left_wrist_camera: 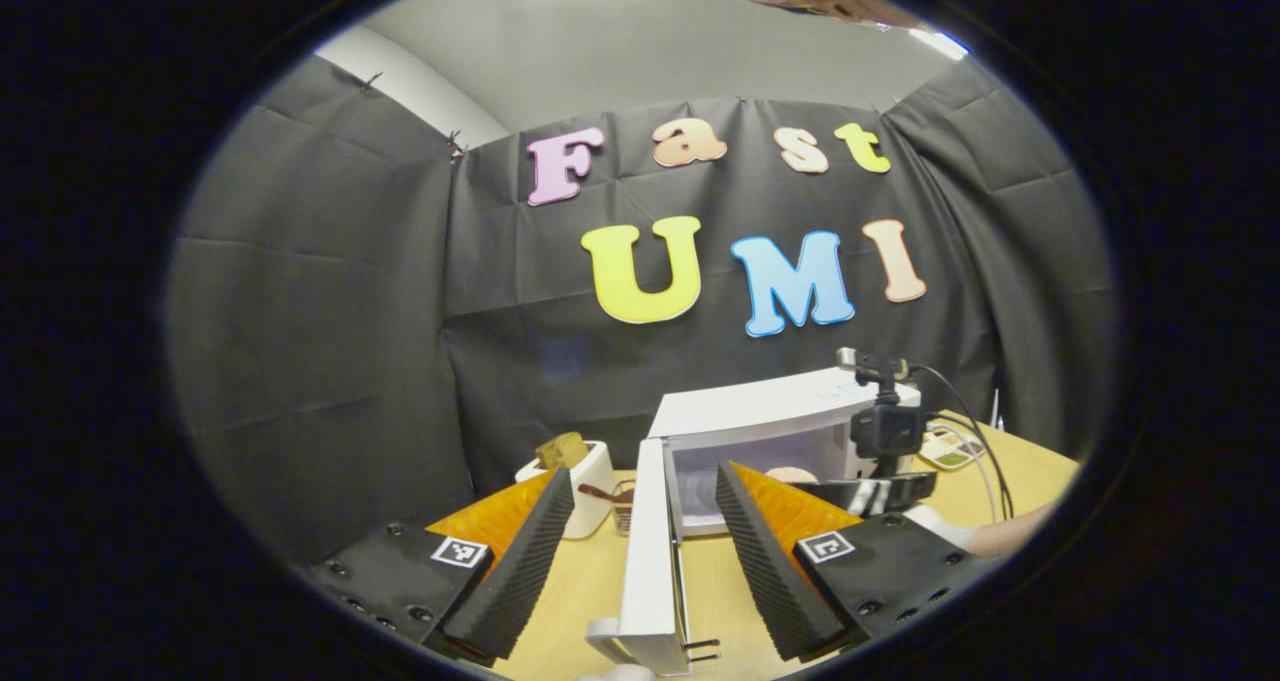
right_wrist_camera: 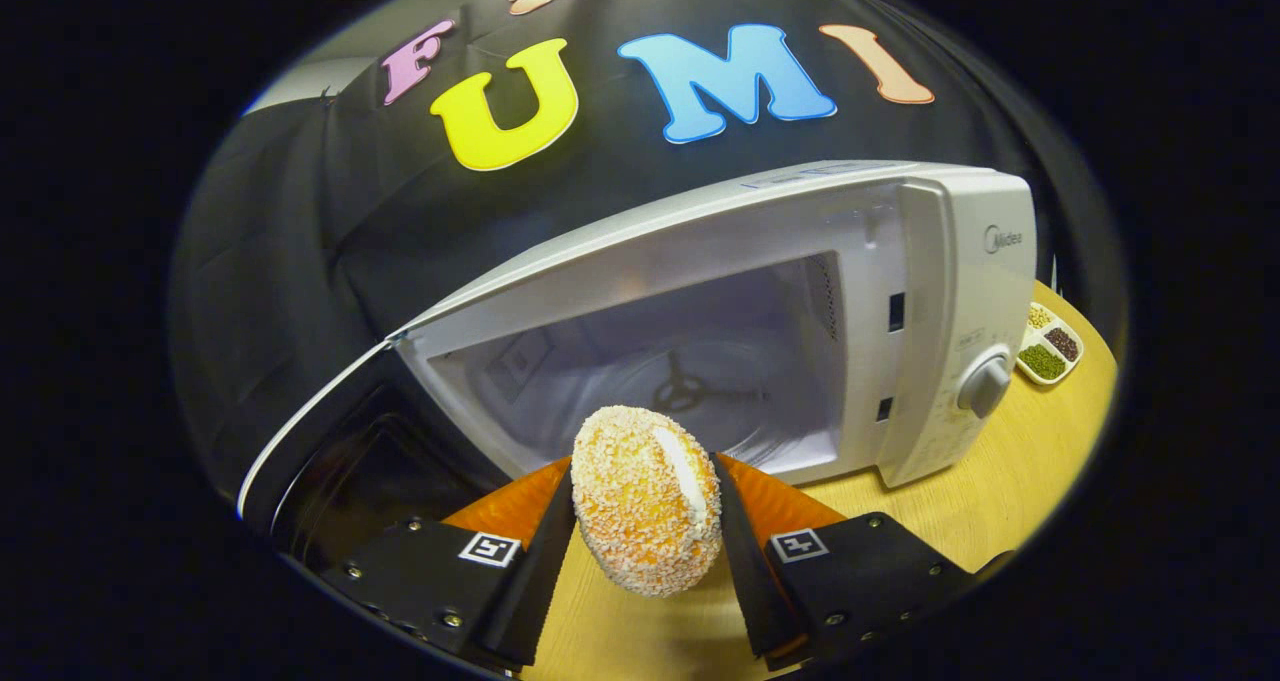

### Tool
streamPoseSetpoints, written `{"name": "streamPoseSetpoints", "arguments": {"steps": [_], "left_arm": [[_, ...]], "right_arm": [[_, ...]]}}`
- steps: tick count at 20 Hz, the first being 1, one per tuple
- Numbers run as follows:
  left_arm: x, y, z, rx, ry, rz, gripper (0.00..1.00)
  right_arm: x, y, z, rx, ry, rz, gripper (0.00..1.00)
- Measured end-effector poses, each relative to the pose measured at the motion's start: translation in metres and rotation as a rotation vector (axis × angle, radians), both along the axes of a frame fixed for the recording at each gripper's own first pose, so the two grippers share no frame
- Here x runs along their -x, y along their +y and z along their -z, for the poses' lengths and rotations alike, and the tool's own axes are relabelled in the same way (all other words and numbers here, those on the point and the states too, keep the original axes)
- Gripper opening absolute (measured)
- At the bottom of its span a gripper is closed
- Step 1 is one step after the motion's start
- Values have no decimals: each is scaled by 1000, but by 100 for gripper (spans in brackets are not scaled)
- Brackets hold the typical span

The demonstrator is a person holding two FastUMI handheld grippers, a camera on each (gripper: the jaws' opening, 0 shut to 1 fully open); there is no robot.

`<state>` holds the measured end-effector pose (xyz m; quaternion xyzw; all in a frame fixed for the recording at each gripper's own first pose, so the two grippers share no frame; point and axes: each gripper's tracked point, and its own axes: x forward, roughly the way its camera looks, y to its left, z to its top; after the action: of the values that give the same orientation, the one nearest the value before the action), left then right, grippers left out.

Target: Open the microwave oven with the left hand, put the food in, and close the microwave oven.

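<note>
A pale wooden bench (right_wrist_camera: 1000,491) stands inside a booth hung with black cloth, and one white microwave oven (right_wrist_camera: 930,291) sits on it with its door (left_wrist_camera: 650,551) swung fully open. In the left gripper view that door is seen edge-on, running between the fingers of the left gripper (left_wrist_camera: 645,561), which stand apart on either side of it without clearly pressing on it. The right gripper (right_wrist_camera: 645,521) is clamped on the food, a single round orange pastry coated in pale crumbs with a cream seam (right_wrist_camera: 648,499), both fingers pressing its sides. It hangs just in front of the oven's mouth, above the bench, not yet inside the cavity.

So the opening appears done. Left to do, as I judge it: carry the pastry into the cavity, set it down on the floor of the oven, draw the right gripper out, and swing the door closed with the left.

By count: one oven, one pastry, two grippers. Also one white divided dish of grains (right_wrist_camera: 1050,346) just beside the oven's dial side, and one white holder (left_wrist_camera: 585,486) with a brown block near the door.
</note>
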<state>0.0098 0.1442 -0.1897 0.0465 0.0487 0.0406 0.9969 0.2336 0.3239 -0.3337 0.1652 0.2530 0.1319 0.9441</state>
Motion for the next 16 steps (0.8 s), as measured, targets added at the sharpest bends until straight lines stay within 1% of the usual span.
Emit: {"name": "streamPoseSetpoints", "arguments": {"steps": [1,3,4,5,8,9,10,12,15,16], "left_arm": [[-2,0,2,11,2,0,98],[-7,-1,6,21,10,-3,97],[-10,-2,9,23,16,-4,96],[-11,-2,12,23,20,-3,98],[-6,8,16,-12,21,-25,98],[-6,11,17,-19,24,-30,98],[-6,12,18,-20,27,-34,98],[-5,17,19,-18,26,-42,98],[-4,26,20,-5,29,-63,96],[-4,31,18,-7,25,-74,98]], "right_arm": [[-14,3,2,3,-10,30,76],[-37,2,7,32,-28,97,76],[-48,6,10,17,-30,132,76],[-58,5,14,18,-26,166,76],[-79,7,25,25,-29,222,76],[-83,6,31,45,-28,242,76],[-85,5,36,55,-27,253,76],[-85,7,43,63,-16,248,81],[-80,3,44,87,-6,222,97],[-75,0,41,99,-11,213,97]]}}
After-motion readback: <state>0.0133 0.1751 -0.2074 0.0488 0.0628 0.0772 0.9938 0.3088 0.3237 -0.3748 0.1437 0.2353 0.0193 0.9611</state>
